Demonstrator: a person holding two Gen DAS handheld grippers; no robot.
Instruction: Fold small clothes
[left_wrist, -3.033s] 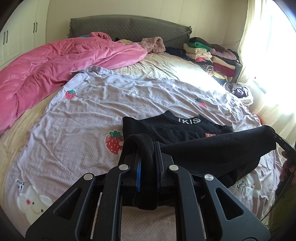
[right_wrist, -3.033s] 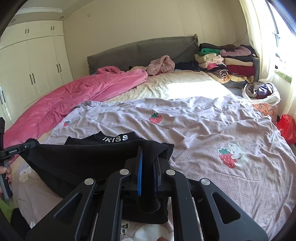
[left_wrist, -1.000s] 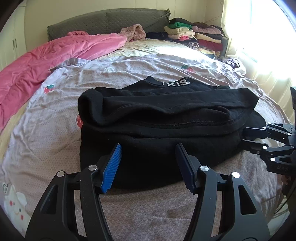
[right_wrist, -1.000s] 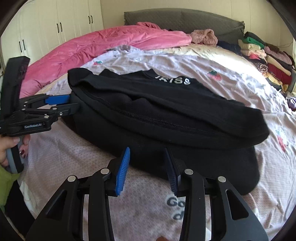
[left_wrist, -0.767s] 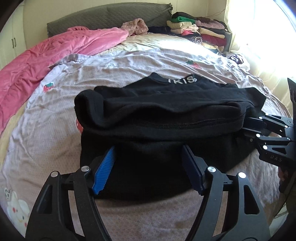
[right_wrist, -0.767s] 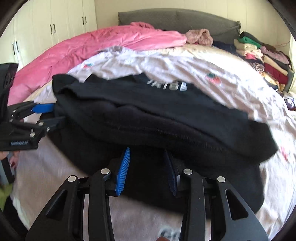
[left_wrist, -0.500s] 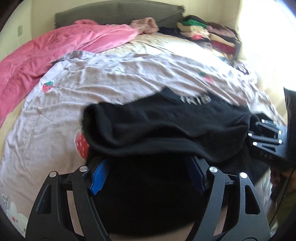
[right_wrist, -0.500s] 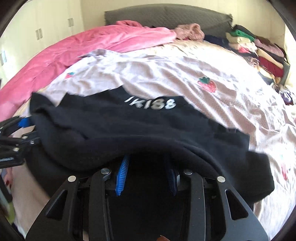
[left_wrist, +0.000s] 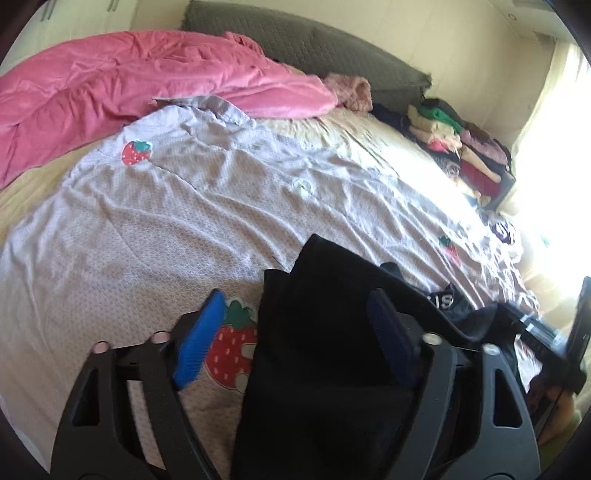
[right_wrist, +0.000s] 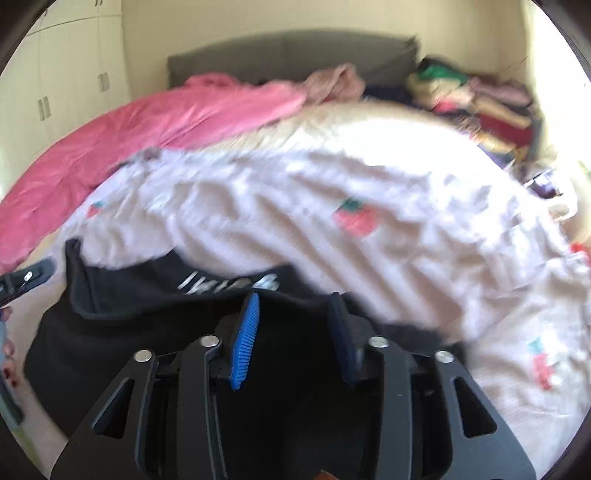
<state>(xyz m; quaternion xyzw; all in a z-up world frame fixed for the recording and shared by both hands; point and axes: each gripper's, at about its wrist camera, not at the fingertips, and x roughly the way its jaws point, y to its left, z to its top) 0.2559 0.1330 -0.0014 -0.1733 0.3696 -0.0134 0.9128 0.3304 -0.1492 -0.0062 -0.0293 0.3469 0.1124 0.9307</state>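
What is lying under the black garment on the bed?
The black garment lies on the lilac strawberry-print sheet. A strawberry patch shows beside its left edge. Whatever the sheet carries directly beneath the cloth is covered.

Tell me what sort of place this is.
A bedroom, most likely: a bed with a grey headboard, a pink duvet on it, and white wardrobe doors. Folded clothes are stacked near the window.

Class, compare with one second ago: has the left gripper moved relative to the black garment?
Yes. The left gripper has advanced over the black garment, whose near edge, previously ahead of the fingers, now lies between them.
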